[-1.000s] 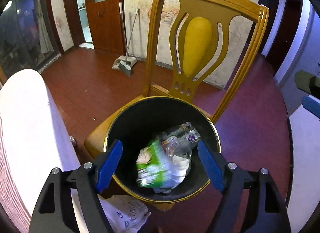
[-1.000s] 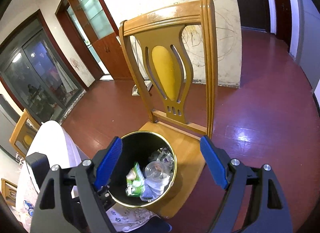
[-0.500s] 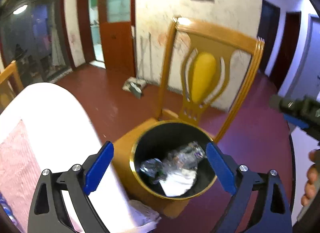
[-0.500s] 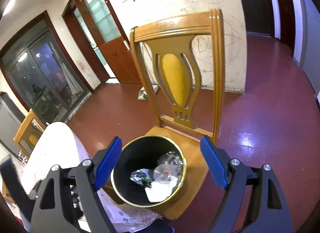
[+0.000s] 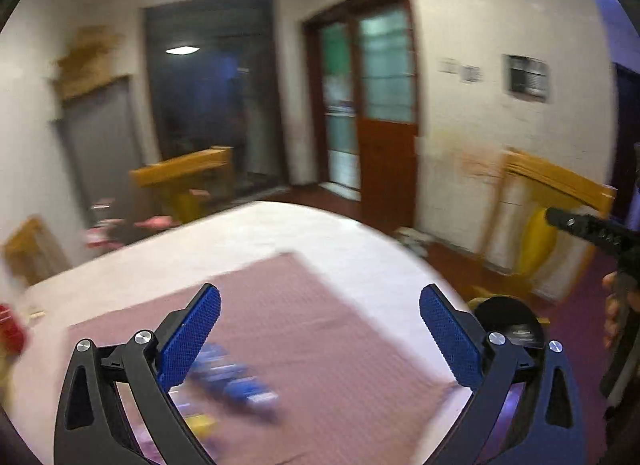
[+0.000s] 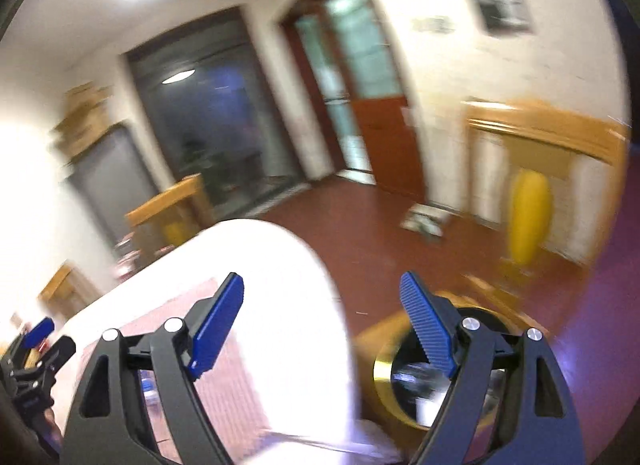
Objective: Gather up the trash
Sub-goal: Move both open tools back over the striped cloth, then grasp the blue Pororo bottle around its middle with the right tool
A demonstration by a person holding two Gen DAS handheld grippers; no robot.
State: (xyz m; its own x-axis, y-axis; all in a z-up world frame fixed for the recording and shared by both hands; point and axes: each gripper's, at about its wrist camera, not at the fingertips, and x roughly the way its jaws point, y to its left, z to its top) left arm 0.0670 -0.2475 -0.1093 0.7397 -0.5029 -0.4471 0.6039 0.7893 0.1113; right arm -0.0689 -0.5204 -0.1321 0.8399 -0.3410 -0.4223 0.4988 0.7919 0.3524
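My left gripper (image 5: 320,305) hovers over a pink mat (image 5: 320,345) on the white table (image 5: 280,233). Its jaws are opening and nothing is between them. Blurred blue packaging (image 5: 236,381) lies on the mat below the left finger, with a yellow scrap (image 5: 196,421) beside it. The black, gold-rimmed trash bin (image 5: 508,317) stands on a wooden chair (image 5: 560,189) at the right; in the right wrist view the bin (image 6: 384,377) holds trash. My right gripper (image 6: 322,285) is open and empty above the table's edge. Both views are motion-blurred.
A second wooden chair (image 5: 180,177) stands behind the table. A broom and dustpan (image 6: 424,221) lie on the red floor by the wall. A red object (image 5: 8,329) sits at the table's left edge. A hand (image 5: 612,317) holds the right gripper at the frame's right.
Both views have swung up and left, from looking down into the bin to looking over the table. The bin now sits low at the right. The left jaws have spread wider.
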